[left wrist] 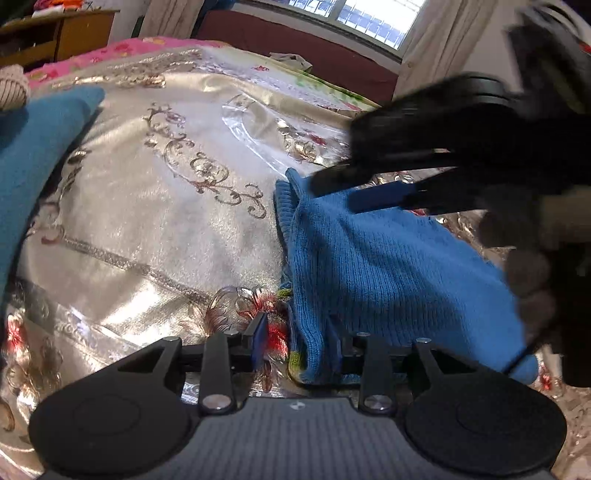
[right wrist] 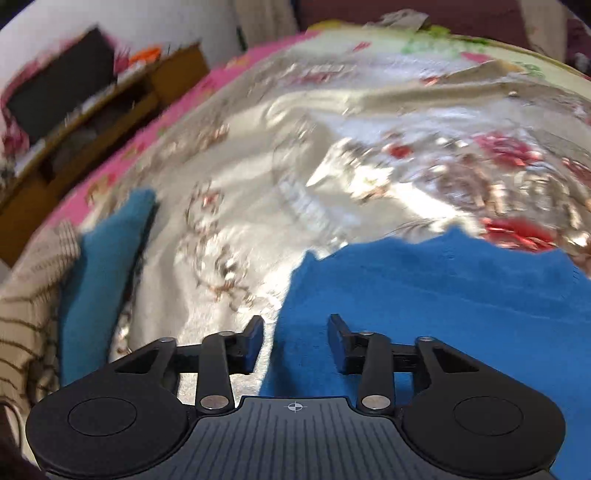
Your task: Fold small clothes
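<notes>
Window point(left wrist: 369, 18) daylight, satin bedspread point(left wrist: 166, 221) glare, motion blur, fisheye edges

No readable text, labels, numbers — nothing legible anywhere

Both wrist cameras look steeply down, close over the bedspread point(left wrist: 155, 229), sharing the blue knit garment point(right wrist: 424, 302)

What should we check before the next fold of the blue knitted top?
1. Blue knitted top lies on the shiny flowered bedspread: ok.
2. Left gripper has the top's edge between its fingers: ok.
3. Left pads press the knit firmly: cannot tell.
4. Right gripper open, holding nothing: ok.
5. Top lies flat, no bunching: not ok, rumpled near the left gripper.
6. Teal folded cloth lies apart from the top: ok.
</notes>
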### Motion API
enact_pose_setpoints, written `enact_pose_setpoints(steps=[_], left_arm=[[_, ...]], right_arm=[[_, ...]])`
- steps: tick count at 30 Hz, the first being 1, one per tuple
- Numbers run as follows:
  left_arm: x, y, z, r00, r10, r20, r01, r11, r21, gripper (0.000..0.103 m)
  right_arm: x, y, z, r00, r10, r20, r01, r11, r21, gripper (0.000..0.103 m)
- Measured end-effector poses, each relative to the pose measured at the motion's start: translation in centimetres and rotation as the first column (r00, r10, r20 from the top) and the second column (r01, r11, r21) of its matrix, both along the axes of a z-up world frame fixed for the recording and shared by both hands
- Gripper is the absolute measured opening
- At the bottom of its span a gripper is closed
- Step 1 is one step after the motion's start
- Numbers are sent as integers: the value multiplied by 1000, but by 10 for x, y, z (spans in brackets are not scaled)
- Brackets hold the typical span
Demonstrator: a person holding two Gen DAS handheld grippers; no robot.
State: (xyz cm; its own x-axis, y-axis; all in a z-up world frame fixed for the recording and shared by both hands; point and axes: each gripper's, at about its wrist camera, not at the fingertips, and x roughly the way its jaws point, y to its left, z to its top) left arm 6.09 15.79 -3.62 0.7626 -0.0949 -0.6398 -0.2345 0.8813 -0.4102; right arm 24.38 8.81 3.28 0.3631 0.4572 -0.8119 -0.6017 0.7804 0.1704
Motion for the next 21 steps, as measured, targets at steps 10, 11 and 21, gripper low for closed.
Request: enact_pose_setpoints(steps=[10, 11, 21], left_arm=[[-6, 13, 2, 999, 27, 28, -25, 997, -71, 39], [-7, 13, 3, 999, 29, 36, -27, 997, -71, 39], [-1, 6, -2, 1000, 0, -4, -1, 999, -54, 41]], right_arm=[[-4, 30, -11, 998, 46, 39, -44, 997, -61, 8], [-5, 31, -11, 998, 48, 37, -47, 998, -44, 8], [1, 15, -5, 1000, 0, 24, 0, 1000, -13, 31]])
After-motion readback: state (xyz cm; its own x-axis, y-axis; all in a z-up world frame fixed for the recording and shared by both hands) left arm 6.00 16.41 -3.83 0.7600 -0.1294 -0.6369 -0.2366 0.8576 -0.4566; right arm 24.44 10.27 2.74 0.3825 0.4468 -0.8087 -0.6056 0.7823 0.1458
